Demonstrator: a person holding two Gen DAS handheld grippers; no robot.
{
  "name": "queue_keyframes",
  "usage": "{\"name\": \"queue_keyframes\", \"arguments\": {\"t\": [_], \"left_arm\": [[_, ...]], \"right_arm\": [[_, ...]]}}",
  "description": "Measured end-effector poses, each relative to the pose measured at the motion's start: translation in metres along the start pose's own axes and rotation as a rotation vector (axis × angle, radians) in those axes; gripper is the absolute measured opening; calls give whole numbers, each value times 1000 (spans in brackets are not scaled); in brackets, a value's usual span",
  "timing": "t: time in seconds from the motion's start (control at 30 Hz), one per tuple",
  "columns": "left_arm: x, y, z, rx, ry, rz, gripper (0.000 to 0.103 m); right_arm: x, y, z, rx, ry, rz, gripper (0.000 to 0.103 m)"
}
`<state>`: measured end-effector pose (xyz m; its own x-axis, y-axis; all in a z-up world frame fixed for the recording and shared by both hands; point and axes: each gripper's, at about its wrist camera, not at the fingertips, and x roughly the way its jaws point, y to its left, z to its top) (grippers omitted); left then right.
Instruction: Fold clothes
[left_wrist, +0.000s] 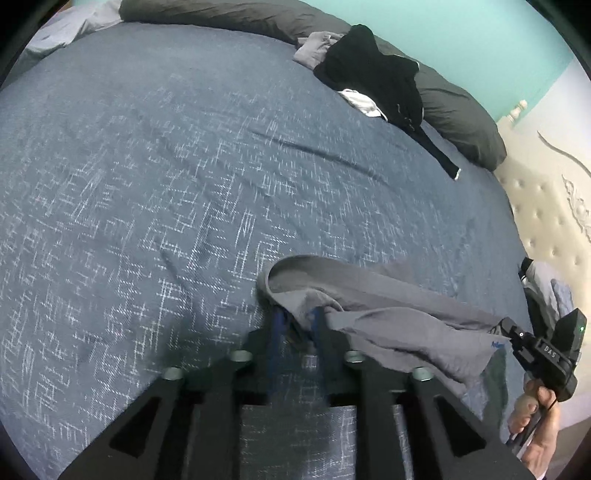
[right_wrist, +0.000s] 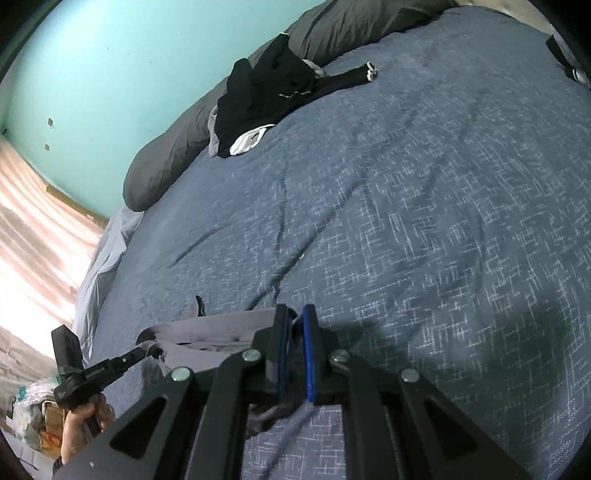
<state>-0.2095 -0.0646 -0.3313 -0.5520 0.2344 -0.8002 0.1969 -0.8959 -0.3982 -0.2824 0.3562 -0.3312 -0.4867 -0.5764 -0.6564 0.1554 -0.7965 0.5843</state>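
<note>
- Left wrist view: edges of everything smeared by blur, and the lower frame blocked by the gripper's own black frame.
- Left gripper (left_wrist: 298, 325): fingertips buried under a fold of the grey garment (left_wrist: 388, 314), so contact point hidden; jaws narrowly apart, clamped on the cloth.
- Grey garment strung low over the blue patterned bed (left_wrist: 184, 184), reaching right to the right gripper (left_wrist: 504, 326), seen from the side there, tips lost in the fabric.
- Right hand (left_wrist: 537, 424) cut off at the frame edge.
- Far off by the grey pillow (left_wrist: 458, 107): a heap of black clothes (left_wrist: 373, 74), with white and pale grey pieces half hidden beneath.
- Right wrist view: right gripper (right_wrist: 295, 343) with jaws close together, a thin twist of grey cloth pinched between the blue pads (right_wrist: 307, 354); more fabric bunched dark below, hard to make out.
- Grey garment (right_wrist: 207, 332) stretched left to the left gripper (right_wrist: 142, 350), its tips clamped on the hem.
- Left hand (right_wrist: 83, 428) partly hidden behind the frame.
- Black clothes (right_wrist: 258, 99) against the pillow, well apart.
</note>
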Motion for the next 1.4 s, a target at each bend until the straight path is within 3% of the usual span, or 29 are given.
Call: {"name": "queue_keyframes", "arguments": {"t": [0.07, 0.2, 0.33, 0.53, 0.87, 0.93, 1.0, 1.17, 1.4], "left_arm": [[-2, -1, -3, -4, 3, -7, 49], [-4, -1, -9, 1, 19, -6, 55], [-8, -1, -12, 1, 22, -12, 58], [-3, -26, -18, 86, 24, -19, 59], [19, -47, -11, 214, -7, 75, 59], [23, -47, -8, 210, 1, 72, 52], [28, -48, -6, 209, 13, 70, 25], [31, -54, -7, 226, 19, 64, 5], [17, -48, -1, 214, -22, 44, 2]], "right_arm": [[1, 1, 0, -1, 2, 2, 7], [2, 0, 0, 2, 6, 3, 7], [3, 1, 0, 5, 2, -1, 7], [6, 7, -4, -2, 10, 1, 7], [6, 0, -3, 16, 19, 25, 7], [7, -1, -3, 19, 21, 29, 7], [8, -1, -4, 19, 25, 32, 7], [9, -1, -3, 19, 28, 36, 7], [9, 0, -5, 20, 27, 38, 7]]}}
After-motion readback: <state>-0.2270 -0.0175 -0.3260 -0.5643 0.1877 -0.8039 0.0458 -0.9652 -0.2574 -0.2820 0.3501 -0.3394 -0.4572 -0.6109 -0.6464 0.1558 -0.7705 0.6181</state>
